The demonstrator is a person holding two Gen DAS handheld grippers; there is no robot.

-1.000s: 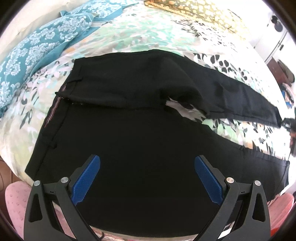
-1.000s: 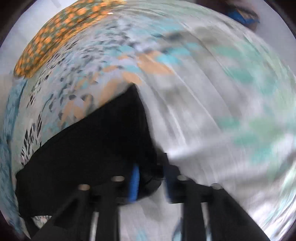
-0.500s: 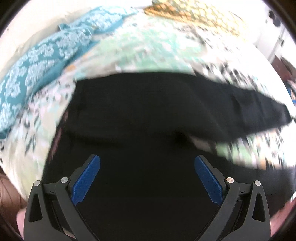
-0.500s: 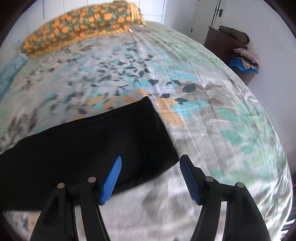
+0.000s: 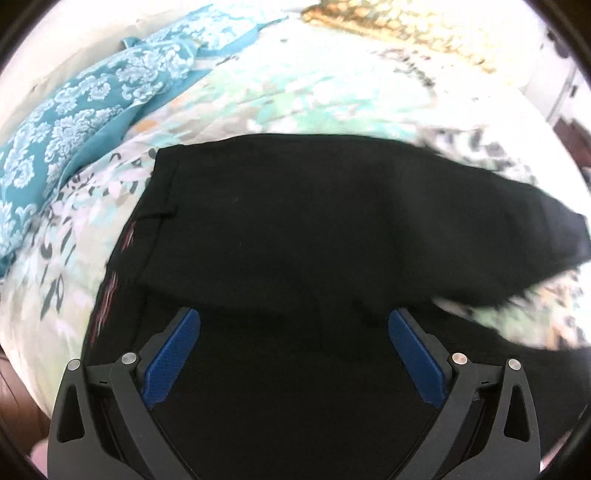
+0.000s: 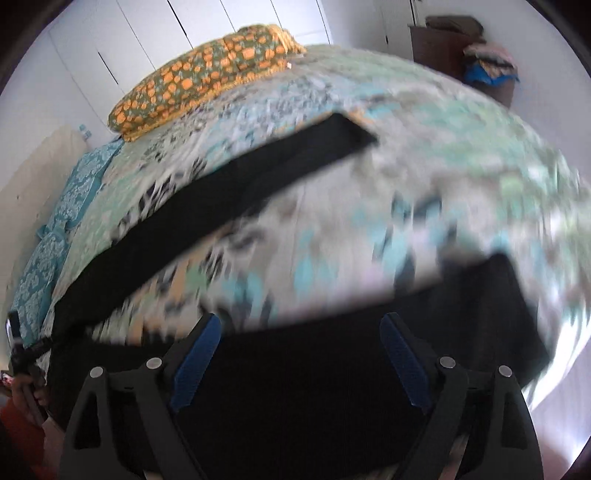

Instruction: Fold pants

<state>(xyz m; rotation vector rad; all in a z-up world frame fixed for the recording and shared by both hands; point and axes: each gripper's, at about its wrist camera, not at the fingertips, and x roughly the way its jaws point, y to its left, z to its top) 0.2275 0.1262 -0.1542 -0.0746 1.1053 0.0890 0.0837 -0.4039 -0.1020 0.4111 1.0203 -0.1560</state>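
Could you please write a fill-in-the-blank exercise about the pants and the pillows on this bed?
1. The pants lying on the bed are ____ in colour.
2. The pillow at the far end of the bed has a green cover with ____ flowers.
3. Between the blue pads of the left gripper lies only ____ fabric.

Missing words: black; orange; black

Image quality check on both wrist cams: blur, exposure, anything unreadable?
Left wrist: top of frame blown out, the orange pillow nearly washed away; black pants crushed to flat black, folds barely readable; blur at their right end. Right wrist: heavy motion smear across the floral bedsheet and pants edges; only the right gripper stays sharp. Strong fisheye curvature in both.
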